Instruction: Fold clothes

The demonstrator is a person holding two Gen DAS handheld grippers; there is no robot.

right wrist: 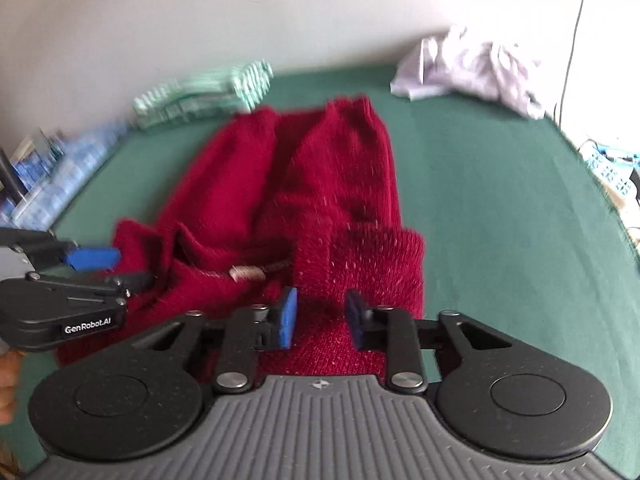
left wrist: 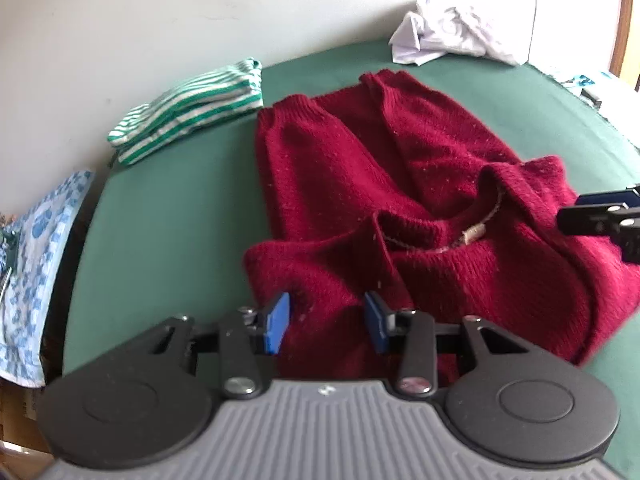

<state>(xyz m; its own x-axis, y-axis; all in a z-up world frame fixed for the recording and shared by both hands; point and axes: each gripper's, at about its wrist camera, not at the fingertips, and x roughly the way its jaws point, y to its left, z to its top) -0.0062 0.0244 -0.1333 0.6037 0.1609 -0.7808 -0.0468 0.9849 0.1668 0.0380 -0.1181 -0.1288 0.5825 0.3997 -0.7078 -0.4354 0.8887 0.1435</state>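
Note:
A dark red knitted sweater (left wrist: 400, 184) lies on the green table (left wrist: 168, 220), sleeves folded in, collar with its label toward me. My left gripper (left wrist: 326, 324) is open, its blue pads on either side of the sweater's near left shoulder. In the right wrist view the same sweater (right wrist: 320, 184) is blurred. My right gripper (right wrist: 320, 318) is open over the near right shoulder fold. Each gripper shows in the other's view: the right one (left wrist: 568, 210) at the right edge, the left one (right wrist: 116, 270) at the left by the collar.
A folded green-and-white striped garment (left wrist: 192, 108) lies at the back left. A crumpled white garment (left wrist: 452, 36) sits at the back right by the wall. Blue patterned cloth (left wrist: 36, 264) hangs off the table's left edge. A light blue basket (right wrist: 608, 168) stands beyond the right edge.

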